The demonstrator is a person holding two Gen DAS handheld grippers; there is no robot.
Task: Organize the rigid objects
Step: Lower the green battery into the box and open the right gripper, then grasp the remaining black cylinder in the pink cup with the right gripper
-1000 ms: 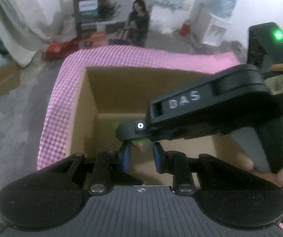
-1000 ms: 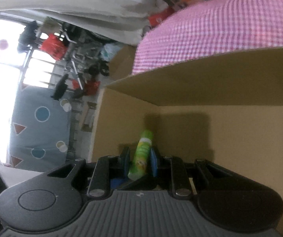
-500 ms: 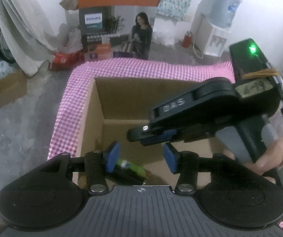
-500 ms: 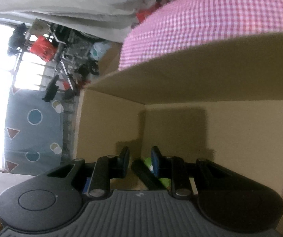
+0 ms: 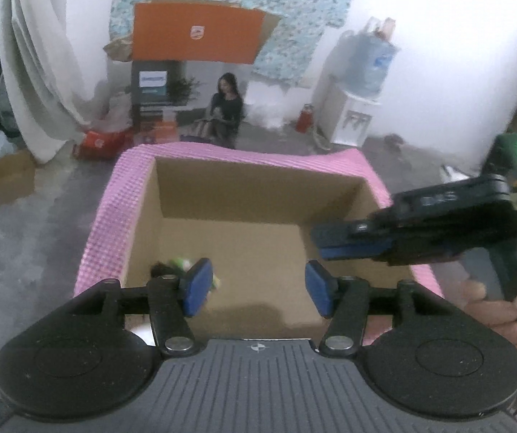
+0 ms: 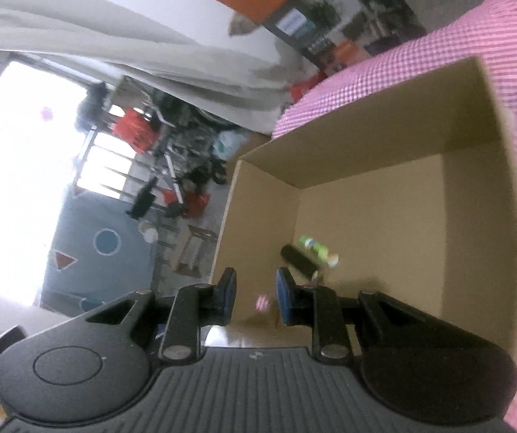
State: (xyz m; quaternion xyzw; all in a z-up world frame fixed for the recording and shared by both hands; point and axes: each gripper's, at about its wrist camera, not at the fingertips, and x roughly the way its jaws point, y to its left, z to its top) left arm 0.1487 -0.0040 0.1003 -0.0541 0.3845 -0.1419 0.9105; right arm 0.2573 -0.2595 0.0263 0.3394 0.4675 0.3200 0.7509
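Note:
An open cardboard box [image 5: 258,187] is wrapped outside in pink checked cloth [image 5: 114,223]. On its floor a green bottle [image 6: 316,249] lies beside a black cylinder [image 6: 298,261]; in the left wrist view the bottle [image 5: 179,263] is half hidden behind one blue pad. My left gripper [image 5: 257,288] hovers over the box's near edge, its jaws opening with nothing between them. My right gripper [image 6: 255,297] is above the box's near corner, its pads nearly together and holding nothing. It also shows in the left wrist view as the right gripper [image 5: 352,241], held by a hand [image 5: 500,306].
Bare concrete floor [image 5: 34,238] surrounds the box. Behind it stand an orange and grey printed carton [image 5: 193,72], a water dispenser [image 5: 359,108] and a small red canister [image 5: 303,119]. White curtains [image 5: 42,72] hang at the left, with a small cardboard box [image 5: 5,173] below.
Both grippers have pulled back and up out of the box. The right one let go of the green bottle, which now lies on the box floor. The left jaws have spread wider.

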